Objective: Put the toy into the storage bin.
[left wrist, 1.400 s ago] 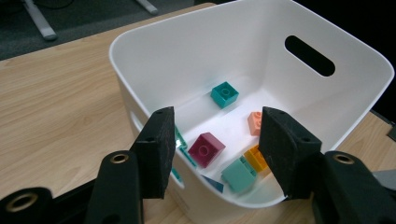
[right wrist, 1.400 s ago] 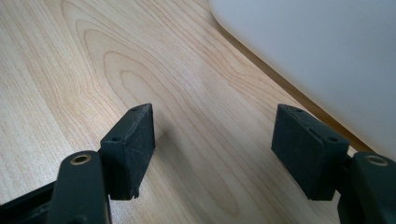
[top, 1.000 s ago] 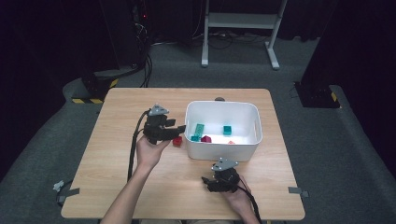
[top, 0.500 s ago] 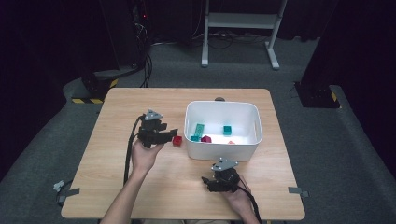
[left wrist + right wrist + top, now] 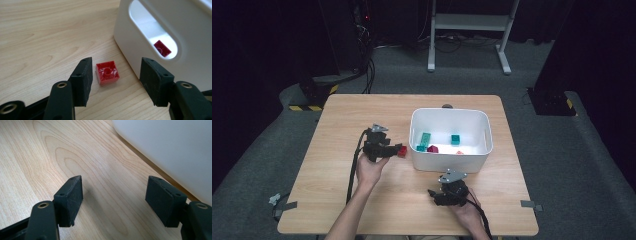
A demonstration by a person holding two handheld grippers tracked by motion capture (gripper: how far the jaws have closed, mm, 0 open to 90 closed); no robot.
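Wood table (image 5: 337, 200): L gripper (image 5: 115, 72) astride red brick (image 5: 108, 72)

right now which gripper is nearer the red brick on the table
Left. The left gripper has the red brick between its open fingers, beside the white bin. The right gripper sits apart, at the bin's near side.

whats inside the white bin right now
The white bin holds two teal bricks, a dark red brick and something small and orange near the front wall. That wall hides the floor strip behind it.
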